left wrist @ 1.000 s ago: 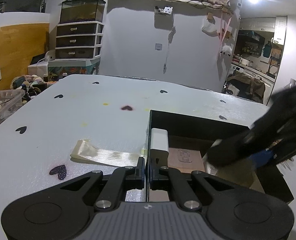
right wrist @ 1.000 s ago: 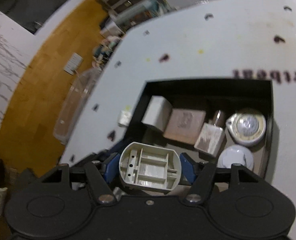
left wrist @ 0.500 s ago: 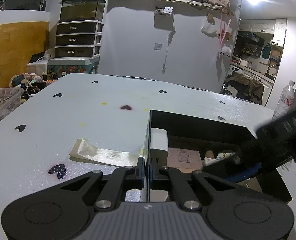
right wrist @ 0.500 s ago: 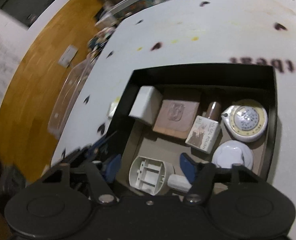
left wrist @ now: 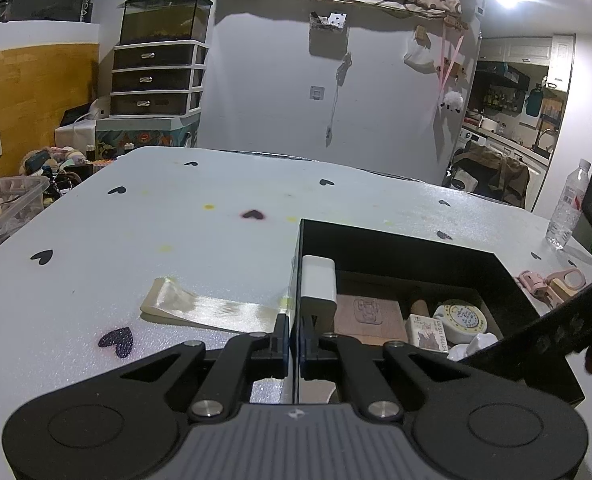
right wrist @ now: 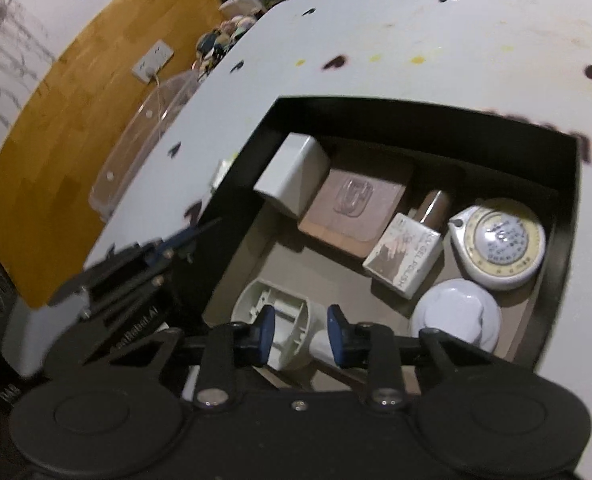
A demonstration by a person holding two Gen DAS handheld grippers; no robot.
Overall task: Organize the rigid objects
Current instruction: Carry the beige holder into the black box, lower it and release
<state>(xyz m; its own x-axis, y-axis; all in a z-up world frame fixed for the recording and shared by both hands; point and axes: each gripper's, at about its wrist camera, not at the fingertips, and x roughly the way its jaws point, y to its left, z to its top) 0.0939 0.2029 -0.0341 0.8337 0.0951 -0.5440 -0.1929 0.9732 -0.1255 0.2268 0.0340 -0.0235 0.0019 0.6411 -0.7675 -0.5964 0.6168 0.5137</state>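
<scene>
While our left gripper (left wrist: 294, 344) keeps its fingers clenched on the near left wall of the black box (left wrist: 400, 246), our right gripper (right wrist: 301, 334) hangs over the box's near end. Its fingers have just been closing, yet they grasp nothing — the blue pads (right wrist: 265, 326) stand apart above the white ribbed plastic shell (right wrist: 274, 314), which lies on the box floor just under and left of them. Beyond the right fingers we see a white round cap (right wrist: 456, 316), a small bottle of gel polish (right wrist: 410, 254), a round tape measure (right wrist: 500, 242), a brown square block (right wrist: 350, 210) and a white adapter (right wrist: 292, 180) in the far left corner. Left of the left fingers a strip of ribbon (left wrist: 212, 310) lies on the table (left wrist: 176, 220).
</scene>
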